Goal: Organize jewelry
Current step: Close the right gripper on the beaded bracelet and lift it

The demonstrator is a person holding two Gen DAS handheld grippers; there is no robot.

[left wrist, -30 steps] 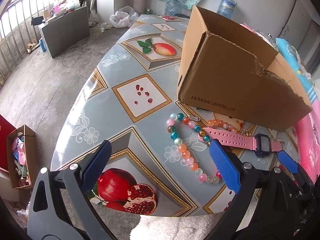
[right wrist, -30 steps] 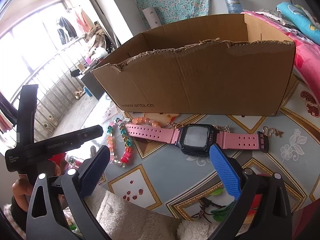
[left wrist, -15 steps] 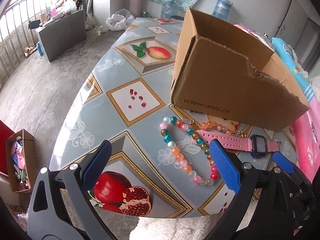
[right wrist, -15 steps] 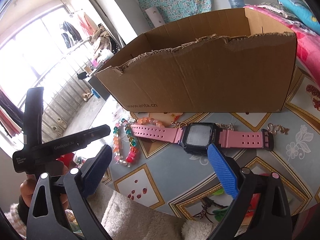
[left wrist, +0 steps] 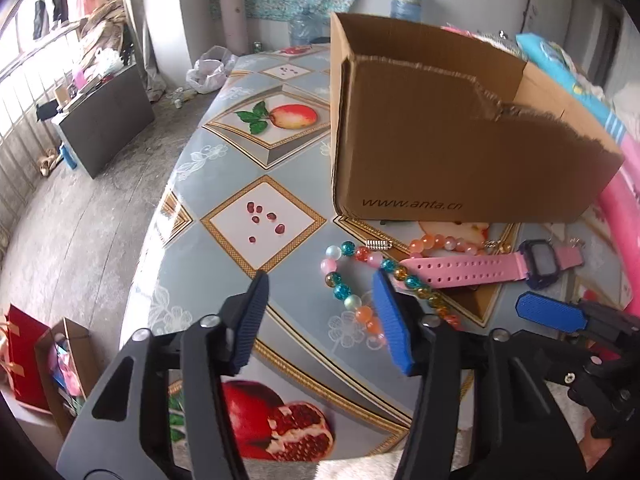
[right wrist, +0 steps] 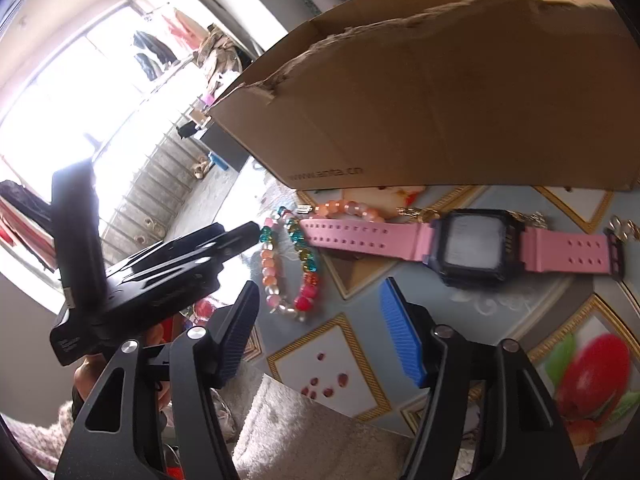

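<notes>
Left wrist view
- Left gripper (left wrist: 320, 312): jaws about half apart and closing; nothing between the pads, only bare tablecloth below.
- Table (left wrist: 240, 152): blue-grey cloth printed with fruit panels.
- Beads (left wrist: 348, 284): loop of coloured beads lying flat on the cloth, just past and partly behind the gripper's right finger (left wrist: 390, 320).
- Watch (left wrist: 480, 270): pink strap, dark case, flat on the cloth right of the beads, strap end over the loop's far side.
- Box (left wrist: 440, 152): open cardboard, torn rim, standing just behind the jewelry.
- Right gripper (left wrist: 552, 312): one blue pad showing at right, near the watch case.

Right wrist view
- Right gripper (right wrist: 320, 328): jaws about half apart and closing; empty, above the cloth short of the watch (right wrist: 472, 248).
- Beads (right wrist: 288, 264): left of the watch strap, touching its end.
- Left gripper (right wrist: 224, 240): black fingers at left, tip just beside the beads.
- Box (right wrist: 460, 100): behind the watch, close to it.
- Chain (right wrist: 624, 230): small gold piece by the strap's right end.
</notes>
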